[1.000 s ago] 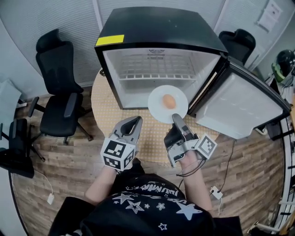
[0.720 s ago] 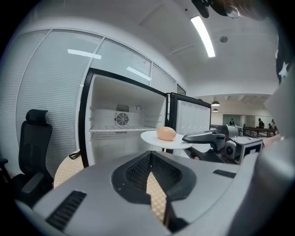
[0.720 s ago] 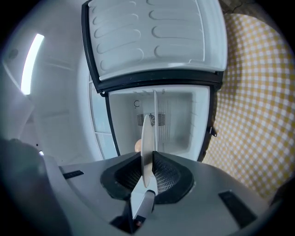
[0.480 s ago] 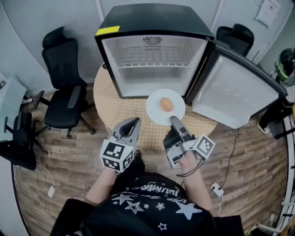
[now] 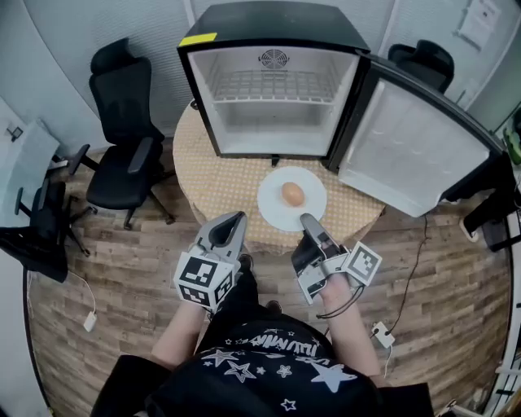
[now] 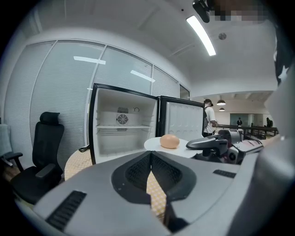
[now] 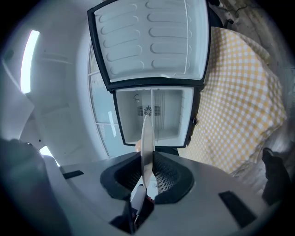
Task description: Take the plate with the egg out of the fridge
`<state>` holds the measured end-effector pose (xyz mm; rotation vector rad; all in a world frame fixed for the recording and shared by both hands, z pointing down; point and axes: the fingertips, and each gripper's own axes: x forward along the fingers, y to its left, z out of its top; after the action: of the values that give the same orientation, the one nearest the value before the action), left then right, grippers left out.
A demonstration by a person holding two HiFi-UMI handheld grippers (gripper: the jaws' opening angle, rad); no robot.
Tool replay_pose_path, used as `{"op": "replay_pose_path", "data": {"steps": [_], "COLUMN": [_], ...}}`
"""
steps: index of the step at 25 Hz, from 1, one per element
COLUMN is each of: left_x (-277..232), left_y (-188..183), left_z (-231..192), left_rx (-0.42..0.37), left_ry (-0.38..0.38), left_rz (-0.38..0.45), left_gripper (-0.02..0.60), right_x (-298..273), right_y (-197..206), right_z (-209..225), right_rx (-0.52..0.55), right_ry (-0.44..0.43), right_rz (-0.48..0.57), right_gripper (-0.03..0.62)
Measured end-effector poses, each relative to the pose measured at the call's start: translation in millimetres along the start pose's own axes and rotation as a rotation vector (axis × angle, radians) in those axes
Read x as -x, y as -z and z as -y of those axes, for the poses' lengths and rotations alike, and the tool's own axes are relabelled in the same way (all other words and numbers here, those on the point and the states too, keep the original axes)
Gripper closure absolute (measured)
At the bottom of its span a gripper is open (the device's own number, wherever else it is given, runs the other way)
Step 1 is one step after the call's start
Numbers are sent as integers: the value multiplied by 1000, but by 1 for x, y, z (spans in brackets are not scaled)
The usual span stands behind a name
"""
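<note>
Hidden and unresolved areas
Right gripper view: the edge-on plate [image 7: 146, 138] covers the egg [image 7: 138, 146] except a sliver. Head view: the right tool [image 5: 307, 218] covers the plate's near rim. Left gripper view: distant persons [image 6: 239, 121] are too small to make out.

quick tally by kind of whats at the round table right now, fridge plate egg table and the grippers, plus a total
fridge: 1
table: 1
plate: 1
egg: 1
grippers: 2, the left gripper shut and empty, the right gripper shut on the plate's rim
total: 6
</note>
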<state>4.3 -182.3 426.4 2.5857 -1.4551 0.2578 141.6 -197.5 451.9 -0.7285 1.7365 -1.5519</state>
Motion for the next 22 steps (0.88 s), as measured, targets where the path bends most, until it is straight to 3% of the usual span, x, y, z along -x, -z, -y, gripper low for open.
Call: {"op": "replay_pose_path", "data": {"steps": [11, 22], "left_x": [41, 47], "left_y": [32, 37], "left_z": [28, 28], "left_rx": [21, 37], "left_ry": [-68, -56], "left_rz": [-68, -50], "left_gripper": [574, 574], "right_x": [29, 31], "right_y": [20, 22], "right_z": [23, 15], "right_rx": [-54, 27], "right_ry": [19, 9], "right_rz": [-47, -57], "right_gripper": [526, 526]}}
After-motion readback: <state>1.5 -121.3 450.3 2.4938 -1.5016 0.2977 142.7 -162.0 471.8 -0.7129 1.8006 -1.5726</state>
